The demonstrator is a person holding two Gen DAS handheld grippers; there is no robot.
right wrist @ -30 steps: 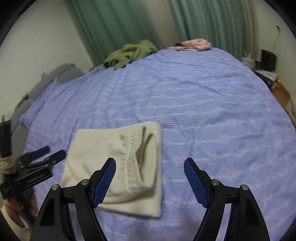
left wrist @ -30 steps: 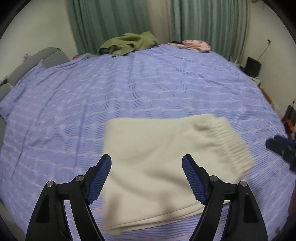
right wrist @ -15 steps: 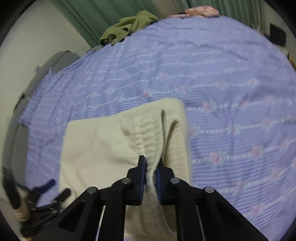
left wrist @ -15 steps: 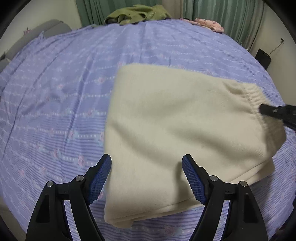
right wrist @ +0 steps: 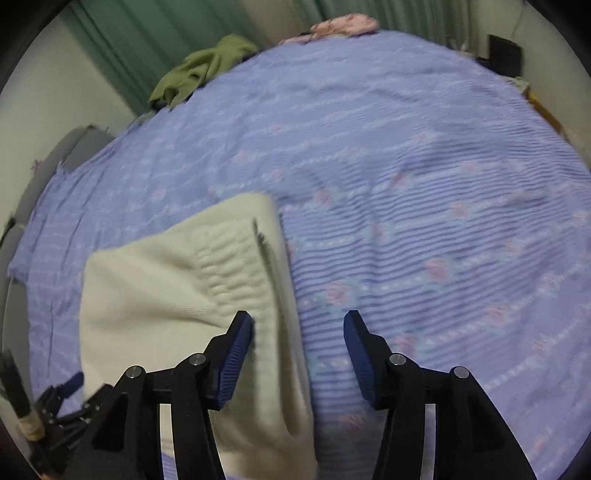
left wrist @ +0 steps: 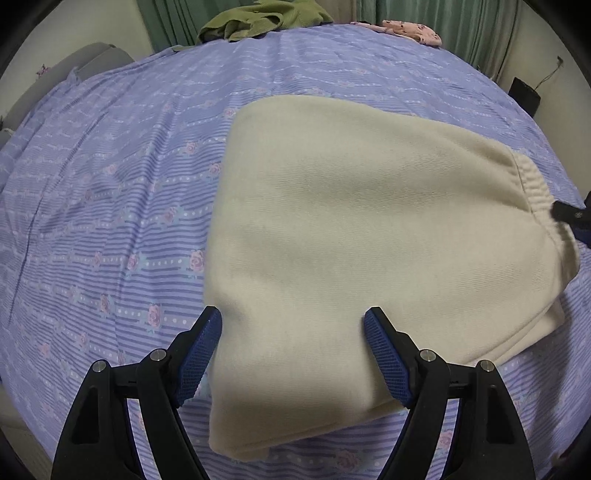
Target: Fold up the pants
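the right view is motion-blurred. folded cream fleece pants [left wrist: 369,229], ribbed waistband, lie on the lilac striped floral bedspread [left wrist: 129,184]. left tongs [left wrist: 293,354] gape over the fabric; right tongs [right wrist: 297,354], just been opening, grip nothing.

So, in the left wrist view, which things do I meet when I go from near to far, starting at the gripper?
left gripper → cream folded pants → purple flowered bedspread → olive green garment → green curtains
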